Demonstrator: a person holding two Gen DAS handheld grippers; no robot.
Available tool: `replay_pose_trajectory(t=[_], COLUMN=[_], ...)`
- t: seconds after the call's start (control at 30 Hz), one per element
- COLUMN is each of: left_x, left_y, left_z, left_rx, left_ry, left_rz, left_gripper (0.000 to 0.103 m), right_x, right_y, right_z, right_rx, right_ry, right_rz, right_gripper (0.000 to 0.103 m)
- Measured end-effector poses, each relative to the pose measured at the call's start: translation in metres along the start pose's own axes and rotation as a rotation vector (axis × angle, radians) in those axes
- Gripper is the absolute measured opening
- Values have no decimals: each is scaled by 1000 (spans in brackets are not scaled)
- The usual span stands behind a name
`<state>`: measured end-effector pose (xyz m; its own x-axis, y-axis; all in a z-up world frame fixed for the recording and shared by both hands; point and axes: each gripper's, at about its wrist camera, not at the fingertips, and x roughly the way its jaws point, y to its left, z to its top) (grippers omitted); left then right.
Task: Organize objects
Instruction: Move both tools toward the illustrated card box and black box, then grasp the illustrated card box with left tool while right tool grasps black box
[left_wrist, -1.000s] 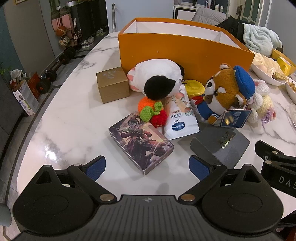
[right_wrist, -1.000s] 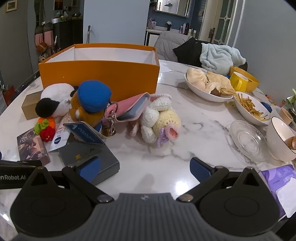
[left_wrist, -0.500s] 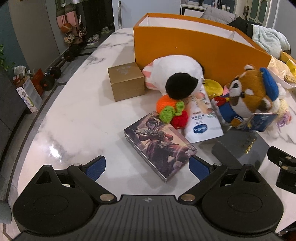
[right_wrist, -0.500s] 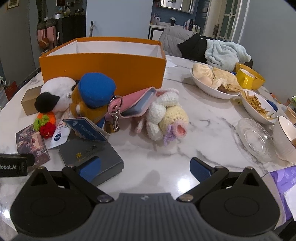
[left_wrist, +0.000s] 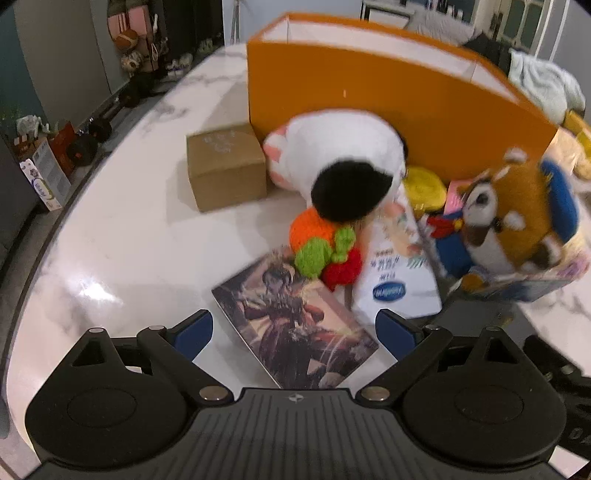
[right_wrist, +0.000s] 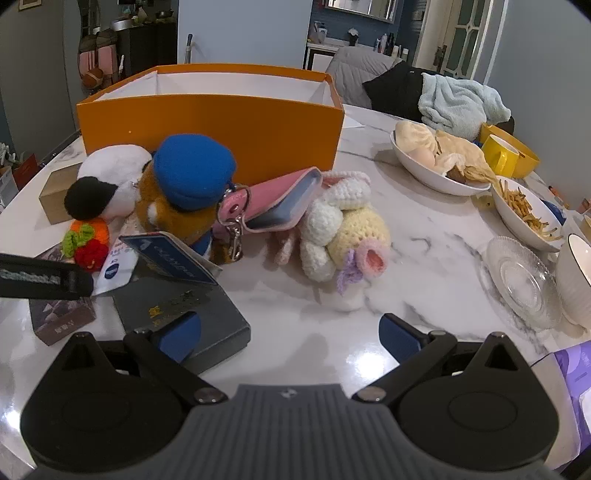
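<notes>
- The picture box (left_wrist: 295, 325) is lying flat on the marble table (left_wrist: 122, 236), its long axis angled from far-left to near-right, between the spread fingers of the left gripper (left_wrist: 293, 328).
- The right gripper (right_wrist: 290, 334) is being held open, empty, above the table near the grey box (right_wrist: 184, 310).
- An orange bin (right_wrist: 210, 125) is standing behind the toys; dishes are sitting at the right.

Both wrist views face the orange box (left_wrist: 388, 110) nearby.

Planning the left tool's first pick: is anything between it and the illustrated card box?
Nothing visible. The left tool is open with the illustrated card box lying flat between its fingers. Only the box's far corner is crowded: the knitted fruit and the white pouch sit against it.
</notes>
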<state>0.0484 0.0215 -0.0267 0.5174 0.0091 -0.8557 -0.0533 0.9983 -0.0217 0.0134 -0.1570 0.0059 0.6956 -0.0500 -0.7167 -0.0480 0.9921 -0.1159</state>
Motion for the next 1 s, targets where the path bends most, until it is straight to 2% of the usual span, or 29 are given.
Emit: replay_pose_trajectory(t=[0.13,0.27,0.4,0.73,0.8,0.93,1.0], left_x=[3,-2,-2,4,5,6,4], left_y=[7,21,28,21,20,20,20], left_z=[-8,-16,-14,-12,-12,-13,-13], left_rx=[-12,-20,-33,2,12,23,28], left_ry=[24,17,5,-20,-26,-52,-62], left_rz=[-3,34,9,19,20,16,10], left_gripper=[103,103,103,103,103,103,103], right_x=[1,3,5,23,23,26,27], right_y=[0,5,18,20,25,32,34], right_z=[1,2,1,5,1,-2,-4], right_rx=[-4,-33,-93,-133,-158,-184,-193], right_ry=[-6,-10,-16,-1,-5,-14,-19], right_rz=[8,39,93,377,411,417,397], right_gripper=[102,102,102,102,102,101,94])
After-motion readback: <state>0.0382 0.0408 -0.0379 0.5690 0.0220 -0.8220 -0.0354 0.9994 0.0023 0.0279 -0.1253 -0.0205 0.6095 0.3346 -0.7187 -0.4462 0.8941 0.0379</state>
